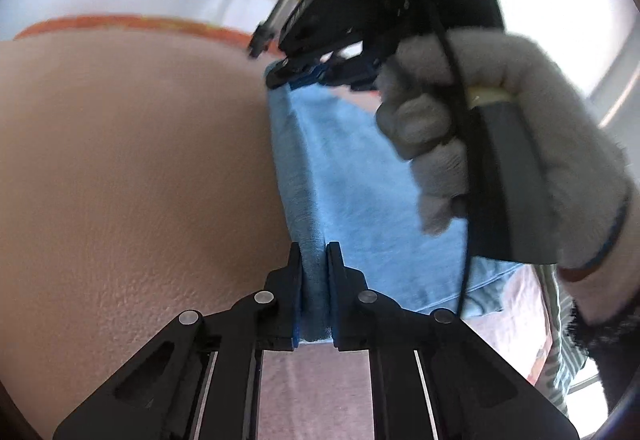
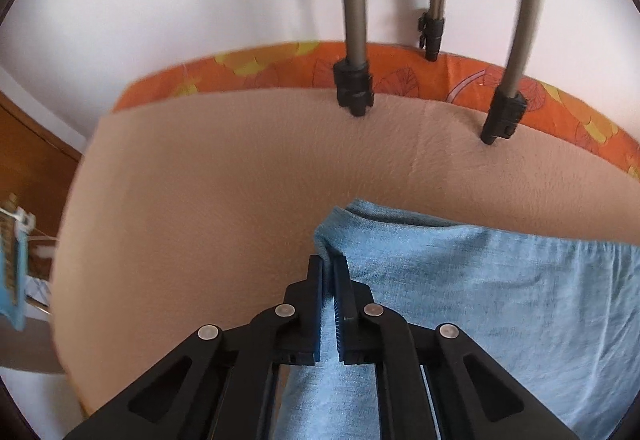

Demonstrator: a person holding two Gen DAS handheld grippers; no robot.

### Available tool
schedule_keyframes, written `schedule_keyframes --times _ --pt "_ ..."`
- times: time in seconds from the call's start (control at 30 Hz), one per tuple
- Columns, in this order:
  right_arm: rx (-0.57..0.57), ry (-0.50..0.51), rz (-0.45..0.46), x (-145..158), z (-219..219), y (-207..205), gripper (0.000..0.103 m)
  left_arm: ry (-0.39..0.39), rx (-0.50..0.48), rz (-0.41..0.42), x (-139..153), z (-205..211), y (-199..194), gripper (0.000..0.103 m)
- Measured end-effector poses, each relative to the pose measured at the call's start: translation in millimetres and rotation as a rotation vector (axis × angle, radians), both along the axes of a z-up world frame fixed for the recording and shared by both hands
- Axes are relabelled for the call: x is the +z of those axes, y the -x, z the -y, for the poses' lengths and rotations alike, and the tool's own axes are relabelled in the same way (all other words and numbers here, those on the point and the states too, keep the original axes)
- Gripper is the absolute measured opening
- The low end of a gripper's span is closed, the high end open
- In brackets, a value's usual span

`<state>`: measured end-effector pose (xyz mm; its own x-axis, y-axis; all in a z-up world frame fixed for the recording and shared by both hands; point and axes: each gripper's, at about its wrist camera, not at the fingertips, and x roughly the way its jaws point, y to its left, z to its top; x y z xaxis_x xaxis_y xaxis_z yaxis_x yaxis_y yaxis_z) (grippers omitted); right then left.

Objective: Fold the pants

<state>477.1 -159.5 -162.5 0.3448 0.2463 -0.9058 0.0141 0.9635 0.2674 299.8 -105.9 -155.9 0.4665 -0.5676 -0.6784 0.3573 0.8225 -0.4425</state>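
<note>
Light blue pants (image 1: 352,176) lie on a beige padded surface (image 1: 132,160). My left gripper (image 1: 314,252) is shut on the near left edge of the pants, cloth pinched between its blue pads. Across the cloth in the same view, a hand in a grey glove (image 1: 500,128) holds my right gripper (image 1: 292,74), shut on the far corner of the pants. In the right wrist view, my right gripper (image 2: 328,268) pinches the upper left corner of the pants (image 2: 480,300), which spread to the right and down over the beige surface (image 2: 200,200).
An orange patterned cover (image 2: 280,68) borders the far side of the beige surface. Three grey tripod legs (image 2: 354,40) with black feet stand on that far edge. A brown wooden panel (image 2: 32,144) is at the left, white wall beyond.
</note>
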Motion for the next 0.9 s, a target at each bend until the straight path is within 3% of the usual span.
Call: schedule_keyframes --times 0.17,0.4,0.9 --pt "-0.027 -0.120 0.070 29.0 25.0 25.1 0.002 0.042 -0.043 0.069 31.9 6.6 12.1 0.009" --pt "-0.073 -0.215 0.154 57.5 78.7 53.1 0.002 0.079 -0.100 0.085 56.6 27.1 15.0 0.008" --pt "-0.203 -0.250 0.233 79.0 222.1 101.7 0.002 0.067 -0.296 0.149 82.7 163.7 23.0 0.008"
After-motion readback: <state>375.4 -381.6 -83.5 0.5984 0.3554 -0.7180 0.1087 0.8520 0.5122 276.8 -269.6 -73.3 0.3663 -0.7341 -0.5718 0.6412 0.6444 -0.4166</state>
